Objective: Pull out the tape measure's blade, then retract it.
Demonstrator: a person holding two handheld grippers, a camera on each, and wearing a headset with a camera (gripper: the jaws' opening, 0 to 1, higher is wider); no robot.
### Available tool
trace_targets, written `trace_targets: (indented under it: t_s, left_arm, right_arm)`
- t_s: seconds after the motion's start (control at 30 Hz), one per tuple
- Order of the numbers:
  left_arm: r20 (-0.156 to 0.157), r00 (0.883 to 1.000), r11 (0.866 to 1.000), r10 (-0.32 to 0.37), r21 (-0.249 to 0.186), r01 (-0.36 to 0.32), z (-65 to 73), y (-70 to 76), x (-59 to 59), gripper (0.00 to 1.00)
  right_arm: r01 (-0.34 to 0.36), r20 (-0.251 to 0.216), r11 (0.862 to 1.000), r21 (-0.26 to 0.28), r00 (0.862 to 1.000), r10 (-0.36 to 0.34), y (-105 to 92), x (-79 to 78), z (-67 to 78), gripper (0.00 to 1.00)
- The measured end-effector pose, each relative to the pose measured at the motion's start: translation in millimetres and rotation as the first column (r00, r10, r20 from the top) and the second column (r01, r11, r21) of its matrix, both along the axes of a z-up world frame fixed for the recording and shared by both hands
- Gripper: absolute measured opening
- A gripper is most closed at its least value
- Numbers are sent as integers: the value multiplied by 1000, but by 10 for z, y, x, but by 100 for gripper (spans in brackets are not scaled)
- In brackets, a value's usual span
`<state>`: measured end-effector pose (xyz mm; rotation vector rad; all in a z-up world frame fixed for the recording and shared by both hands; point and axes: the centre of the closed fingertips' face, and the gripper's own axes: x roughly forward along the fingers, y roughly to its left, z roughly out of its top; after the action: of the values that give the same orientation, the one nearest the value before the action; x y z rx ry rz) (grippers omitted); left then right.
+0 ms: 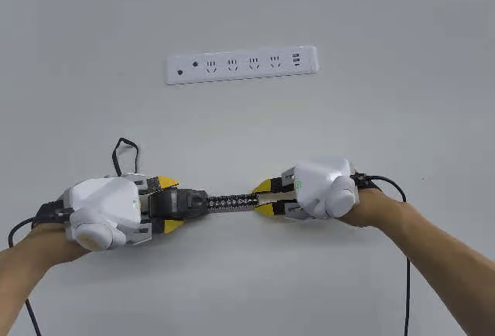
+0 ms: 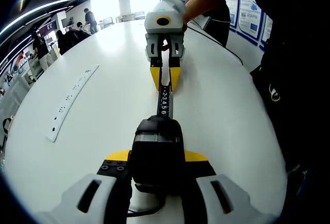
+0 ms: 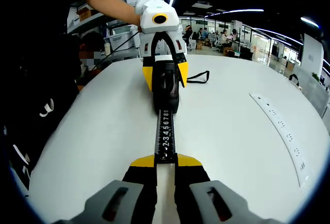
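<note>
white table (image 1: 247,274) in an open office, seen through my feeds. low in the middle of the head view the tape measure (image 1: 191,202) has its dark case between the yellow fingers of my left gripper (image 1: 170,204), which are clamped on its two sides. whether the case touches the table i cannot tell. the blade (image 1: 232,201) runs out of the case, numbers facing up, to my right gripper (image 1: 263,198). its tip lies between that gripper's fingers, closed together on it. the two grippers face each other along the blade. a black cable (image 1: 124,150) loops just behind the left gripper. a white power strip (image 1: 242,64) lies well apart, farther across the table.
</note>
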<state>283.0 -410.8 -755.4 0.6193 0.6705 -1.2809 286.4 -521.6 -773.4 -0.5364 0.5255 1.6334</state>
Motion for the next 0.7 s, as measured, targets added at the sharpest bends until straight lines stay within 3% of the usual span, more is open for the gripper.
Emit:
trace_targets:
  t_s: [0.7]
  left_arm:
    - [-2, 1000, 1000, -7, 9, 7, 12, -24, -4, 32]
  right_arm:
    - [15, -7, 1000, -15, 1000, -15, -350, 36, 3, 9]
